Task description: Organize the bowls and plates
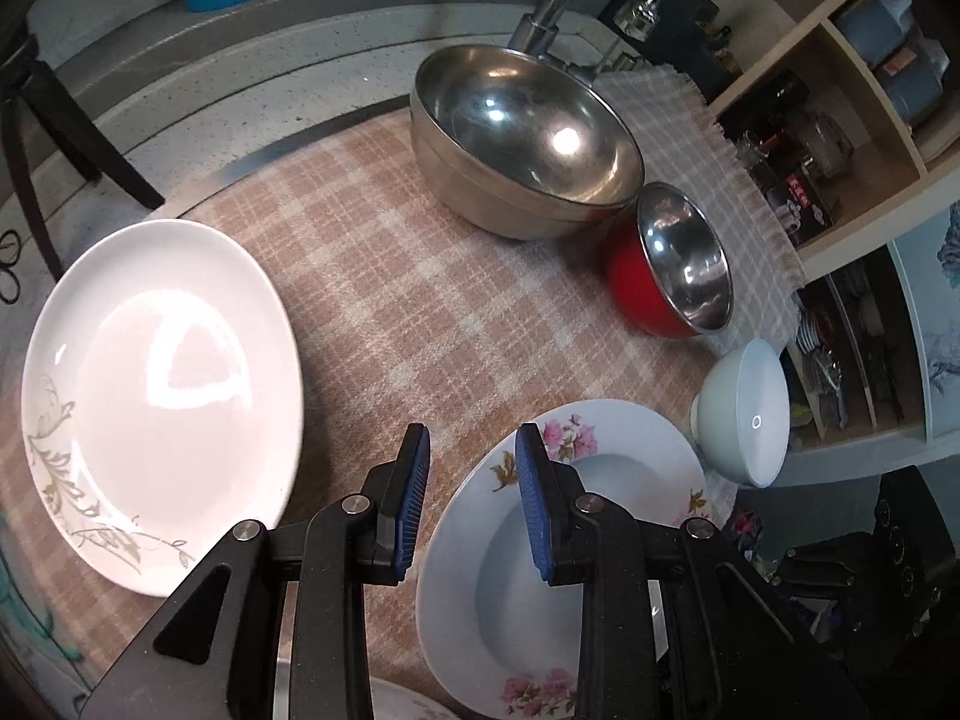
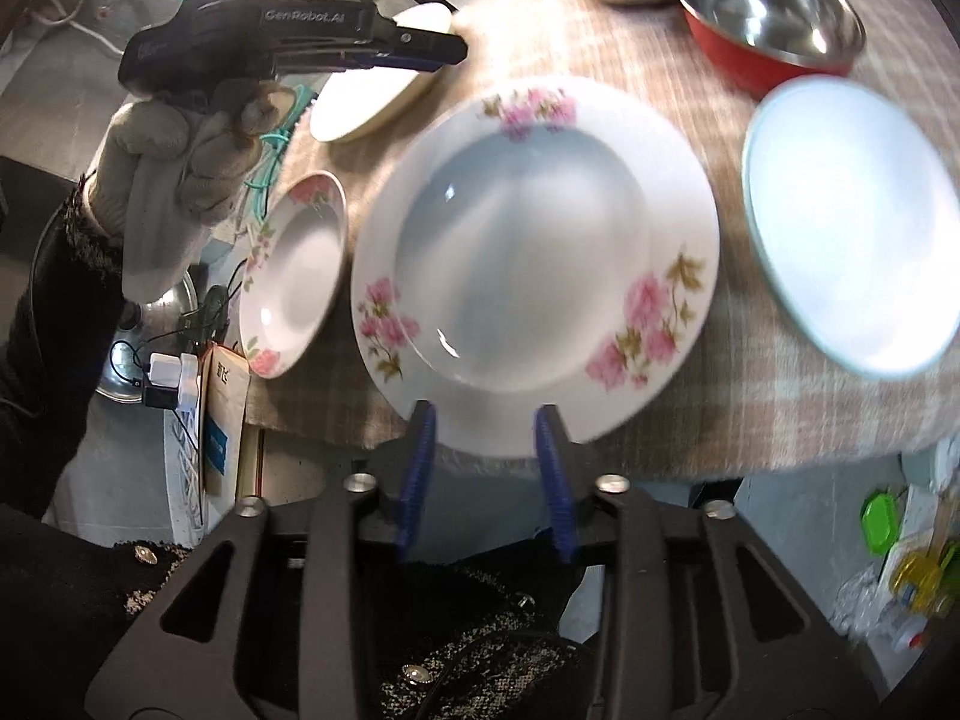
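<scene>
My right claw (image 2: 486, 420) is open, nothing between its pads, just off the near rim of the round white pink-flowered deep plate (image 2: 534, 246), lying flat, face up on the checked tabletop (image 2: 780, 396); my left claw (image 1: 471, 441) hangs open and empty

In the right wrist view the large plate (image 2: 534, 264) lies mid-frame on the tabletop (image 2: 750, 414). A small plate (image 2: 294, 276) sits just left of it, a bowl (image 2: 852, 222) right.
</scene>
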`<state>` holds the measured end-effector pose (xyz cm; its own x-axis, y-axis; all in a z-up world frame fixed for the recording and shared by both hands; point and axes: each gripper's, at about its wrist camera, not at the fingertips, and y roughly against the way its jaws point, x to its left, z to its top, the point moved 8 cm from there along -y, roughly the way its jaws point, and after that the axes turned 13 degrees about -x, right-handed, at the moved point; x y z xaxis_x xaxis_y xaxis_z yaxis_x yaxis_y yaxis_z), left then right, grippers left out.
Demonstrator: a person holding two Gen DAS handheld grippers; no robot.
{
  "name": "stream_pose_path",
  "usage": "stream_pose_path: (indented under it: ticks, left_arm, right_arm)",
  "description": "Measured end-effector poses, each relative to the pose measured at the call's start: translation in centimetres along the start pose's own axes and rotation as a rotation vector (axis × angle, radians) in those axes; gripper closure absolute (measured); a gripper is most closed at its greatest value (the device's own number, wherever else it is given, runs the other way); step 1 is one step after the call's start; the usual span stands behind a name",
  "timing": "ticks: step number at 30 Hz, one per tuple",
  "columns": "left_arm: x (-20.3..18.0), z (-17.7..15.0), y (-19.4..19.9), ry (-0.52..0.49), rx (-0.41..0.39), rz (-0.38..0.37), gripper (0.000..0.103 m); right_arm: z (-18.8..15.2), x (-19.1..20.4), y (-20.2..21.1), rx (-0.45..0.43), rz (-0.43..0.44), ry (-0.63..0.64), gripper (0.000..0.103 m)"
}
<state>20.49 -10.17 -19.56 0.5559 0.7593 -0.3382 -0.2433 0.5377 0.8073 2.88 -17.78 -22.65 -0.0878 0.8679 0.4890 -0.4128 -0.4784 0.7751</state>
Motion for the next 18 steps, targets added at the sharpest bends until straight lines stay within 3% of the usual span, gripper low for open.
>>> stream_pose_path:
  ticks: [4, 11, 14, 18]
  left_arm:
    - [0.3, -0.1, 2.2, 0.075, -0.066, 0.015, 0.075]
    - [2.5, -3.4, 6.8, 0.214, -0.169, 0.079, 0.075]
    - [3.4, -5.0, 8.7, 0.291, -0.219, 0.117, 0.064]
    - [5.0, -7.8, 11.0, 0.422, -0.287, 0.17, 0.05]
  right_arm:
    - [1.3, 0.7, -0.2, -0.009, 0.022, 0.035, 0.063]
    - [3.7, 2.5, -1.0, -0.016, 0.071, 0.116, 0.063]
    - [4.5, 3.2, -1.3, -0.018, 0.088, 0.145, 0.062]
    - [5.7, 4.2, -1.9, -0.025, 0.099, 0.198, 0.041]
